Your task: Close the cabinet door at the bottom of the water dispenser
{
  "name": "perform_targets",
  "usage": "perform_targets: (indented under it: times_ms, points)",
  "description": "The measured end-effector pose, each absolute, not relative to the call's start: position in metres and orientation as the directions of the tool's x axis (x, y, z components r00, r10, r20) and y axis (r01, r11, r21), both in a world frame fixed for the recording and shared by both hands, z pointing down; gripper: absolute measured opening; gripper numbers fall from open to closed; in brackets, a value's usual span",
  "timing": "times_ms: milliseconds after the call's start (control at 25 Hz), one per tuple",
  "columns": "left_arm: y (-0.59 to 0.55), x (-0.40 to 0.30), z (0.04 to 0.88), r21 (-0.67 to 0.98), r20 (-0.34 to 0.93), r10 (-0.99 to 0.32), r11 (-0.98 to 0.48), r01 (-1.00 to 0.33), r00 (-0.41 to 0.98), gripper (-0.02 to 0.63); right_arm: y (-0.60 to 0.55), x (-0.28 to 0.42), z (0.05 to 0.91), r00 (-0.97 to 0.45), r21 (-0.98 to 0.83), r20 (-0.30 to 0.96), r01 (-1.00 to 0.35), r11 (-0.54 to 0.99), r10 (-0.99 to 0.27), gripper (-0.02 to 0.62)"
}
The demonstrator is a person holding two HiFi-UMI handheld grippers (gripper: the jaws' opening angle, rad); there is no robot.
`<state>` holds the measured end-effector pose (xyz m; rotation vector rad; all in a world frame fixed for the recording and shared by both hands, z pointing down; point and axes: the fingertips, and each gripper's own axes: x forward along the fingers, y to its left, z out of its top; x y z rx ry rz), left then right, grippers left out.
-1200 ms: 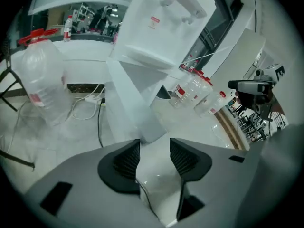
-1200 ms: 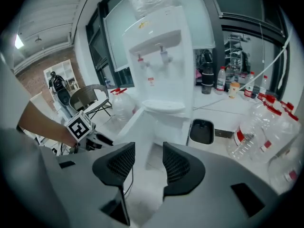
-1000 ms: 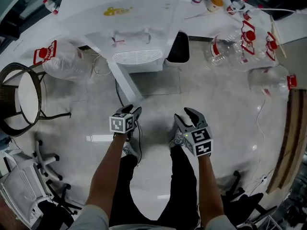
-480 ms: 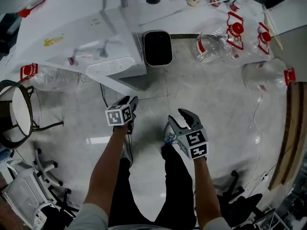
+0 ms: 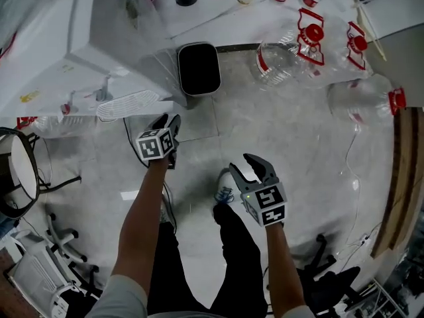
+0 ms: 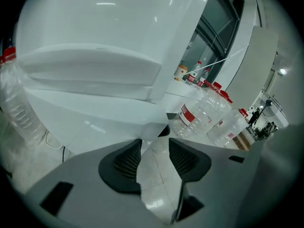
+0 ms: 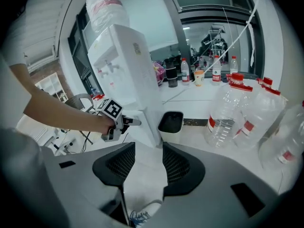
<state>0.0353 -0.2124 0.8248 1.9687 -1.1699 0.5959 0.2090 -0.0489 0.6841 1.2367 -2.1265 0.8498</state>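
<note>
The white water dispenser (image 5: 66, 38) stands at the upper left of the head view. Its bottom cabinet door (image 5: 147, 110) hangs open as a thin white panel below the drip tray. My left gripper (image 5: 164, 121) is open and empty, with its tips right at the door's free edge; I cannot tell whether they touch. From the left gripper view, the door (image 6: 95, 113) fills the space just ahead of my left gripper (image 6: 154, 148). My right gripper (image 5: 255, 167) hangs open and empty over the floor, well short of the dispenser. The right gripper view shows my right gripper (image 7: 148, 151), the dispenser (image 7: 126, 65) and the door (image 7: 145, 120).
A black bin (image 5: 199, 68) stands right of the dispenser. Several big empty water bottles (image 5: 285, 58) lie on the floor behind it. A round wire chair (image 5: 16, 167) is at the left, a wooden board (image 5: 397, 177) at the right. A cable runs under the door.
Both grippers have moved forward toward the dispenser. The left one has gone from mid-floor up to the open door's edge. Both stay open.
</note>
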Motion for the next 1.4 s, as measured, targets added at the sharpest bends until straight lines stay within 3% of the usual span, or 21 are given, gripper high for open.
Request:
perform_targets:
  times_ms: [280, 600, 880, 1120, 1400]
  points:
    - [-0.227, 0.043, 0.818, 0.374, 0.688, -0.553, -0.284, -0.883, 0.470, 0.201, -0.053, 0.230, 0.685, -0.404, -0.233, 0.720, -0.906, 0.353, -0.564, 0.208]
    - [-0.182, 0.007, 0.743, 0.353, 0.698, -0.524, -0.340, -0.872, 0.488, 0.198, -0.062, 0.205, 0.605, -0.394, -0.196, 0.699, -0.908, 0.371, -0.596, 0.207]
    - [-0.143, -0.045, 0.605, 0.248, 0.690, -0.509, -0.501, -0.829, 0.514, 0.138, -0.086, 0.164, 0.483, -0.376, -0.130, 0.633, -0.913, 0.386, -0.677, 0.158]
    - [-0.147, -0.094, 0.449, 0.157, 0.599, -0.574, -0.599, -0.785, 0.558, 0.052, -0.120, 0.141, 0.344, -0.330, 0.001, 0.532, -0.920, 0.391, -0.780, 0.044]
    - [-0.154, -0.171, 0.277, -0.002, 0.454, -0.698, -0.623, -0.783, 0.554, 0.026, -0.127, 0.097, 0.203, -0.281, 0.189, 0.424, -0.902, 0.388, -0.861, 0.029]
